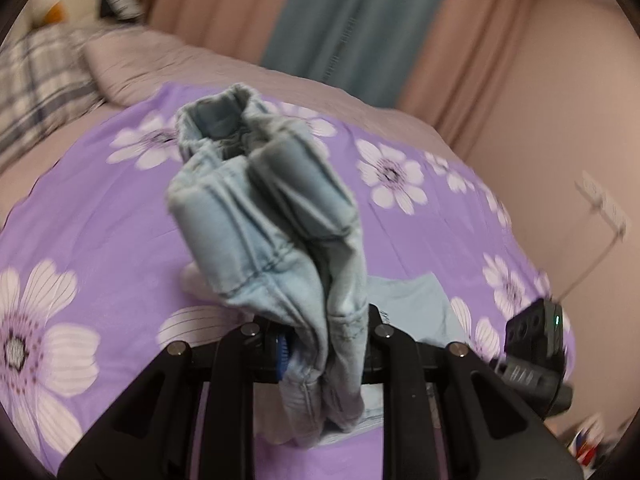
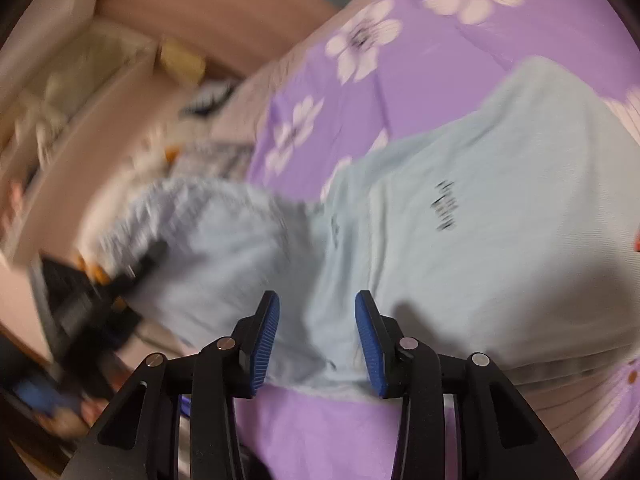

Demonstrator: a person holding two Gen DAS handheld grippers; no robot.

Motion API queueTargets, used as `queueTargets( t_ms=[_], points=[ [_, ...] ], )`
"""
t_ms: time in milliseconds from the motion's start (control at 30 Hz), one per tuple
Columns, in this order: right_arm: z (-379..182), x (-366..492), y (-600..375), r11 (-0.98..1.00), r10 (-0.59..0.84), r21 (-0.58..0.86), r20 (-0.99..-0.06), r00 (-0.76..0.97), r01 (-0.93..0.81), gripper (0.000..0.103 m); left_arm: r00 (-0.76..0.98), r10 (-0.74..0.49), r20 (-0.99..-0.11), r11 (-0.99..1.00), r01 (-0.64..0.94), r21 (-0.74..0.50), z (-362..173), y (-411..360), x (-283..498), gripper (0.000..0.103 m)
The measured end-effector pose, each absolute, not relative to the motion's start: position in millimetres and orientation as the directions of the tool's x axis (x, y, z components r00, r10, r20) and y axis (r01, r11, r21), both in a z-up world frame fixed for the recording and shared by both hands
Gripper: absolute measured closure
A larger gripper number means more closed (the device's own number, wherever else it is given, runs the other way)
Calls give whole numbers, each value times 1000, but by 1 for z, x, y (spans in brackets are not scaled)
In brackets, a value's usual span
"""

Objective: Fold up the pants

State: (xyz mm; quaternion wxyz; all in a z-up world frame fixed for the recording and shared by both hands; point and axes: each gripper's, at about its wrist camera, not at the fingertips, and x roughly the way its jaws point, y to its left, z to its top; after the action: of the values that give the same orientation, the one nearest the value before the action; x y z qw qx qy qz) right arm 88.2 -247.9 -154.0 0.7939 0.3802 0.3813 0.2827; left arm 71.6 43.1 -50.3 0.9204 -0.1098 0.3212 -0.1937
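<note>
The light blue denim pants (image 1: 272, 216) are bunched between the fingers of my left gripper (image 1: 328, 344), which is shut on them and holds the gathered waistband up above the purple flowered sheet (image 1: 100, 208). In the right wrist view the pants (image 2: 460, 220) lie spread over the sheet (image 2: 328, 432), their far end lifted at the left by the left gripper (image 2: 120, 280). My right gripper (image 2: 318, 336) is open and empty, its blue pads (image 2: 266, 340) just above the near edge of the pants.
A pink pillow (image 1: 160, 64) and a plaid cloth (image 1: 36, 88) lie at the head of the bed. Pink and teal curtains (image 1: 360, 20) hang behind. A pink wall (image 1: 560, 120) borders the bed's right side. Shelves (image 2: 80, 92) stand beyond the bed.
</note>
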Motion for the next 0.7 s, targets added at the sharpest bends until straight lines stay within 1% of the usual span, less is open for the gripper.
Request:
queueTargets(
  t_ms=[33,100,200,267,333,367,400,433,467,500,567,600,700],
  points=[
    [-156,88,-255,520,742,843,-365,562,-140,51,711,-430,-556,901,304,-309,-50,33,73,82],
    [-163,88,-272,431,753,897,-300,586,-95,46,692,-441,-572,898,342,-277,-52,12,74,82],
    [-173,88,-287,312,770,949,-219,600,-54,46,659,-444,-607,889,407,-208,-60,-28,76,82],
    [-177,86,-296,231,769,972,-149,622,-53,45,639,-439,-631,884,431,-179,-69,-45,79,81],
    [-178,87,-305,167,754,985,-94,650,-52,37,597,-419,-684,879,455,-141,-86,-67,84,79],
    [-180,89,-307,139,751,989,-73,656,-49,35,580,-410,-704,876,465,-127,-96,-73,85,75],
    [-182,90,-307,121,755,992,-66,653,-39,33,549,-409,-729,867,482,-123,-107,-80,87,64],
    [-184,91,-310,120,762,992,-77,643,-24,33,513,-408,-755,859,496,-127,-118,-86,88,57],
    [-187,96,-306,147,766,989,-114,632,1,33,493,-402,-772,856,501,-125,-126,-87,88,39],
    [-189,96,-307,155,764,988,-130,632,15,33,487,-385,-784,859,501,-110,-134,-88,86,26],
    [-188,94,-305,158,759,987,-133,637,17,33,504,-352,-789,870,487,-77,-141,-80,83,21],
    [-187,94,-305,161,759,987,-133,637,15,33,499,-350,-793,871,485,-79,-142,-75,82,21],
    [-186,88,-313,165,759,986,-143,636,25,33,477,-388,-788,870,471,-143,-140,-50,76,21]
  ],
)
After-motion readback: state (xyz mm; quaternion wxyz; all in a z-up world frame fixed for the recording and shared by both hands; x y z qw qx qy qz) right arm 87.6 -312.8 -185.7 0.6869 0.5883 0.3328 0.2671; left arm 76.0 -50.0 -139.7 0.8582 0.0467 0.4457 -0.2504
